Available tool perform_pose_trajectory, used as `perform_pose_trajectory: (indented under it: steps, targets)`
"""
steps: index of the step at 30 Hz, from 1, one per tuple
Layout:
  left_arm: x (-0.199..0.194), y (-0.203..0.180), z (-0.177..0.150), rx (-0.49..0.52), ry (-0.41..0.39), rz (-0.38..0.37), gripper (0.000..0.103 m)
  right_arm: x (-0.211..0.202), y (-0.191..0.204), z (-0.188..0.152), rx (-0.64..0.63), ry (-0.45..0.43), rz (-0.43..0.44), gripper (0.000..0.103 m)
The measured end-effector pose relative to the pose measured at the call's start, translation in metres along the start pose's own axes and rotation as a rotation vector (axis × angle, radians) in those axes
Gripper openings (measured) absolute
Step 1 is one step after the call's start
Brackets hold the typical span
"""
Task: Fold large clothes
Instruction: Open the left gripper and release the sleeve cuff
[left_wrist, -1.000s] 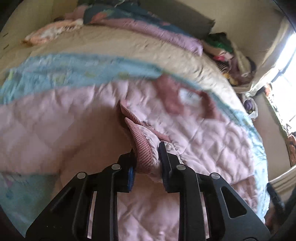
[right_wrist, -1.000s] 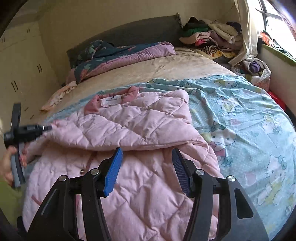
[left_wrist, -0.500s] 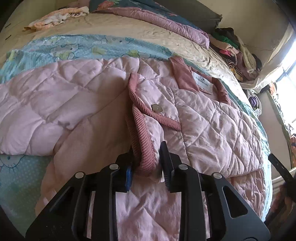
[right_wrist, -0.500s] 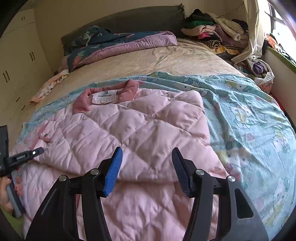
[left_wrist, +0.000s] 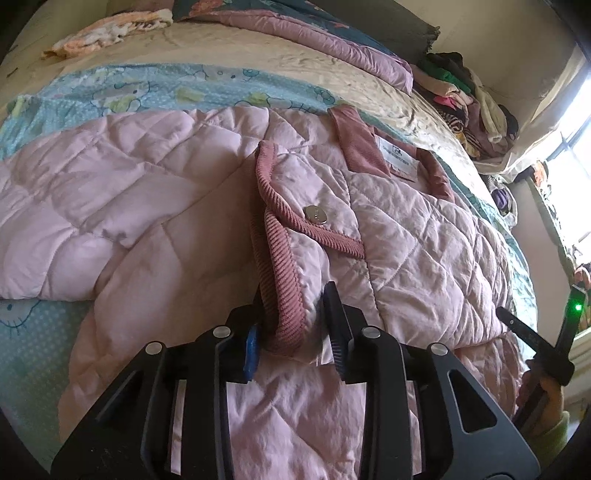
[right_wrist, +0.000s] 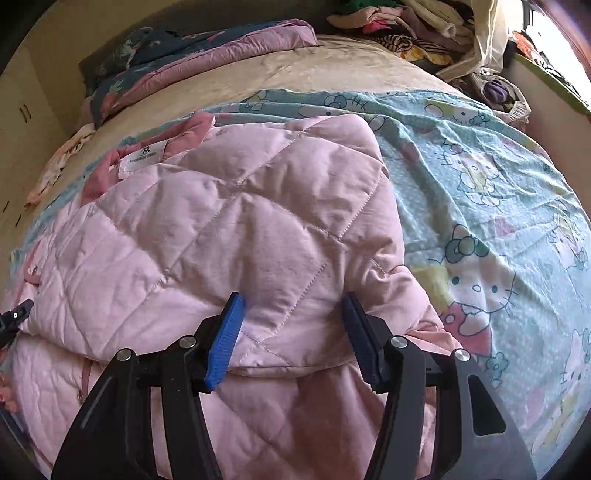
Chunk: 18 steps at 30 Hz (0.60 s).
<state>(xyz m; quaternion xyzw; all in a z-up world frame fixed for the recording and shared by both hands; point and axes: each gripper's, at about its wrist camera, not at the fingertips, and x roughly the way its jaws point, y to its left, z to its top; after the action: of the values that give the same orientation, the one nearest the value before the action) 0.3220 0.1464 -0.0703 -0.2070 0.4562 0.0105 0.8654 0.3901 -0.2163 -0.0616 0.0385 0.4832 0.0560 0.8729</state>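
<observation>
A pink quilted jacket (left_wrist: 424, 236) lies on the bed with its dark pink collar and white label (left_wrist: 397, 155) at the far side. One sleeve is folded across its front, snap button (left_wrist: 315, 214) up. The ribbed cuff (left_wrist: 284, 295) rests between the jaws of my left gripper (left_wrist: 293, 343), which are opening, and the cuff lies slack on the jacket. In the right wrist view the jacket (right_wrist: 221, 229) has its right side folded over. My right gripper (right_wrist: 291, 332) hovers open just above that folded edge, with nothing pinched.
A light blue cartoon-print sheet (right_wrist: 480, 166) lies under the jacket on a beige bedspread (left_wrist: 258, 55). A folded purple quilt (left_wrist: 314, 33) and a pile of clothes (left_wrist: 461, 85) sit by the headboard. A hand (left_wrist: 546, 398) shows at the right edge near the window.
The left jaws have spread a little around the cuff, which has settled onto the jacket. The right gripper has come down and closer to the folded jacket edge.
</observation>
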Motion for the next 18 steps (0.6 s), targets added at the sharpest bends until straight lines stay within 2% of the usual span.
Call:
perform_pose_trajectory:
  steps: [2,6,8,11,14,18]
  targets:
    - [-0.003,-0.001,0.0,0.003,-0.002,0.003,0.023,-0.006,0.003,-0.001,-0.011,-0.008,-0.008,0.055]
    - [-0.014,-0.004,0.0,0.015,-0.016,0.007,0.024,-0.031,0.004,-0.008,0.005,-0.051,0.033,0.057]
    - [-0.019,-0.006,-0.001,0.018,-0.021,0.023,0.027,-0.042,0.006,-0.012,0.01,-0.067,0.044,0.064]
    - [-0.029,-0.007,-0.001,0.019,-0.031,0.03,0.036,-0.059,0.01,-0.018,0.01,-0.092,0.054,0.072]
    - [-0.04,-0.009,-0.001,0.034,-0.05,0.044,0.05,-0.077,0.014,-0.022,0.013,-0.122,0.077,0.079]
    - [-0.056,-0.012,-0.001,0.042,-0.067,0.053,0.064,-0.094,0.021,-0.023,0.027,-0.146,0.107,0.082]
